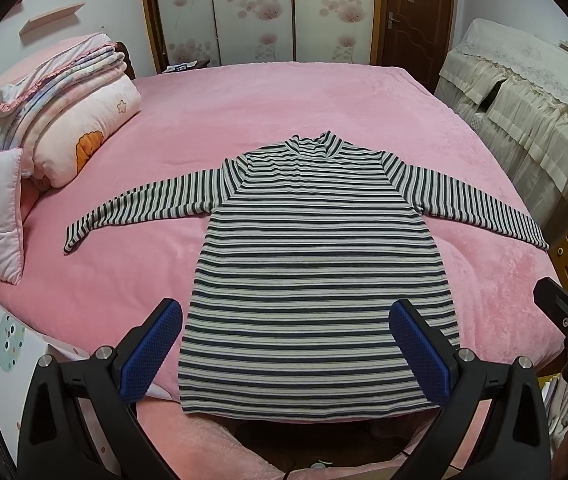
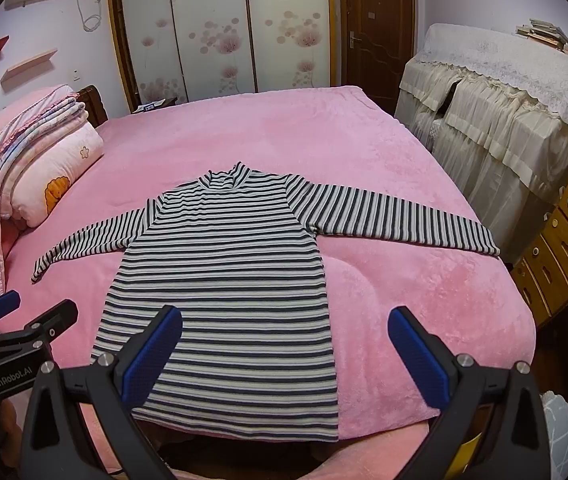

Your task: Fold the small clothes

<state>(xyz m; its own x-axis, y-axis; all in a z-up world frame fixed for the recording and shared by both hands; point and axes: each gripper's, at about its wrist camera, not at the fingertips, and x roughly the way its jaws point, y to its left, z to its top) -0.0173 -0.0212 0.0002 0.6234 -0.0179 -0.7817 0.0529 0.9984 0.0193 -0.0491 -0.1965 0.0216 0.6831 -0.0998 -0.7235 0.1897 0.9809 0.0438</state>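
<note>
Where books (image 2: 552, 38) show only rightward; striped top (image 1: 316, 272) flat.

L wrist: bed foot, facing headward | R wrist: same, further right | shared: striped shirt (image 1: 316, 280)

shirt (image 1: 316, 280) flat on bed (image 1: 244, 104), bedding stack (image 1: 72, 120) left

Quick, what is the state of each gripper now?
Left gripper: open, holding nothing.
Right gripper: open, holding nothing.
</note>
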